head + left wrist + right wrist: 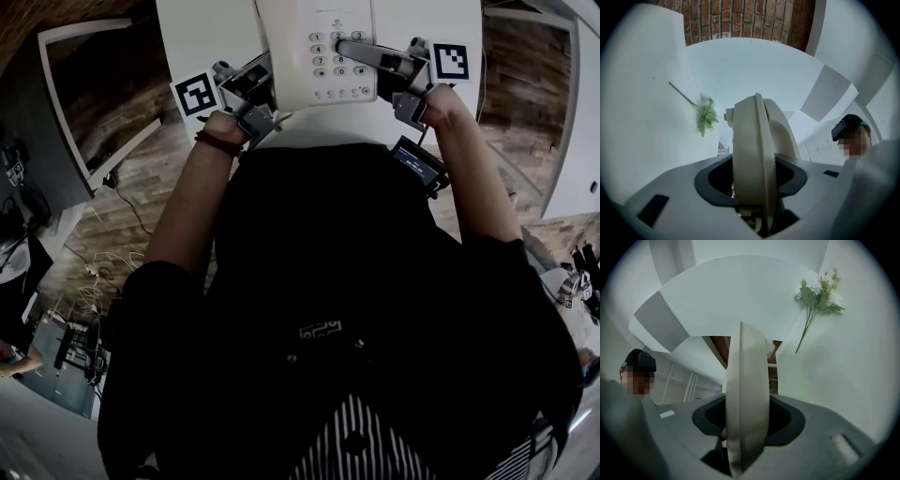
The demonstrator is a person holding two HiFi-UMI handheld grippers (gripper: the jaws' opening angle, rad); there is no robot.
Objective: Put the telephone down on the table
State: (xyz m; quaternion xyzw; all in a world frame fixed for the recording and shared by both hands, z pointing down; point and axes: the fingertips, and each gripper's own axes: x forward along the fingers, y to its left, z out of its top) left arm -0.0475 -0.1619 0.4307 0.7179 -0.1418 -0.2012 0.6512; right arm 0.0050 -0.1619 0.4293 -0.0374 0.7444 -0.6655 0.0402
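The telephone sat above the white table, clamped at its sides by the left gripper and the right gripper. It appeared to have been brought to the spot but not yet released, and whether its base touched the table could not be told. Only the head view showed the keypad and the table. The gripper views showed each pair of jaws pressed on the casing's edge, and a flower sprig beyond it.

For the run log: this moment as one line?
left gripper: shut on phone | right gripper: shut on phone | phone: held by both sides over table | touchdown: unclear
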